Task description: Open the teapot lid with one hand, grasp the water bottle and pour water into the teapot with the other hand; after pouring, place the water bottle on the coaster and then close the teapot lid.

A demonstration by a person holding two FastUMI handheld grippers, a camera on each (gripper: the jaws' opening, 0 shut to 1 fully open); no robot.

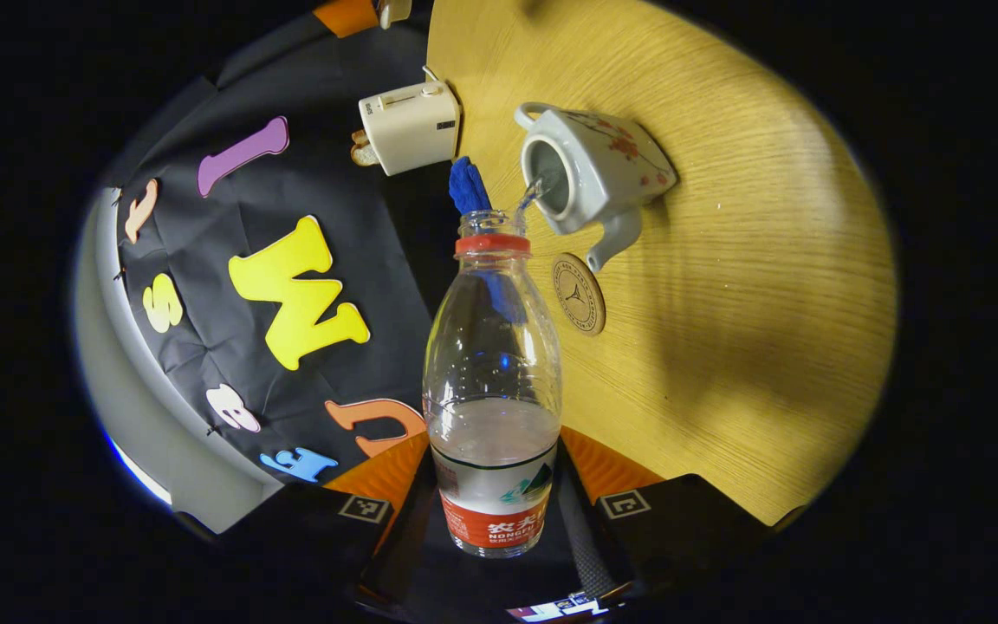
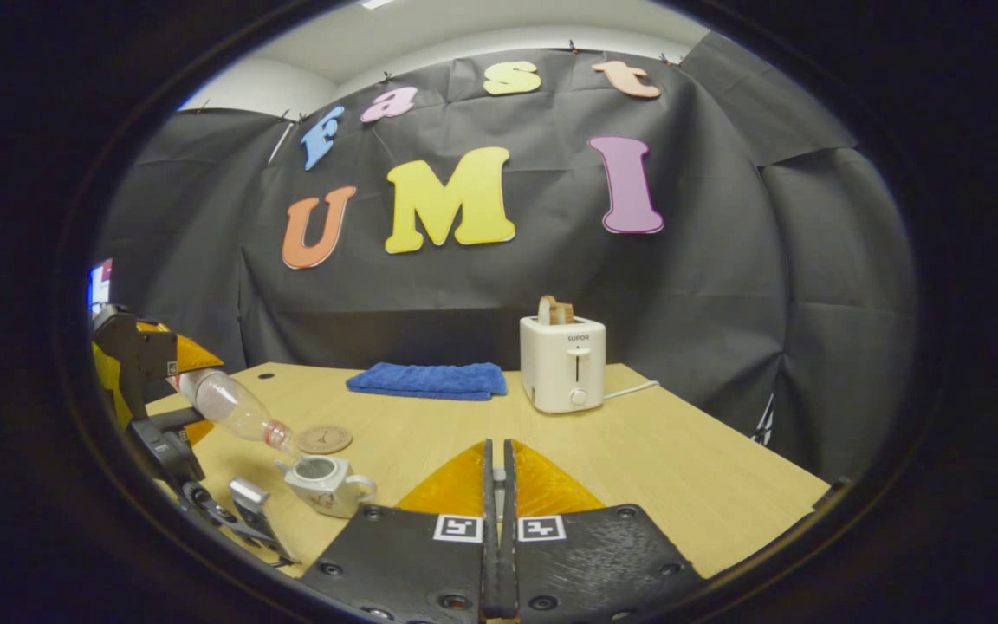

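My left gripper (image 1: 495,485) is shut on the base of a clear water bottle (image 1: 492,373) with an orange label and neck ring. The bottle is tipped, and a thin stream of water (image 1: 532,192) runs from its mouth into the open white teapot (image 1: 594,169). A round cork coaster (image 1: 579,293) lies beside the spout. In the right gripper view the tilted bottle (image 2: 230,403) hangs over the teapot (image 2: 321,481), with the coaster (image 2: 324,438) behind it. My right gripper (image 2: 496,451) is shut, raised to the right of the pot. A pale sliver of the lid peeks between its fingers.
A white toaster (image 2: 561,364) with bread in it stands at the back of the wooden table (image 2: 681,468), its cord trailing right. A folded blue towel (image 2: 427,380) lies left of it. The table's right half is bare wood.
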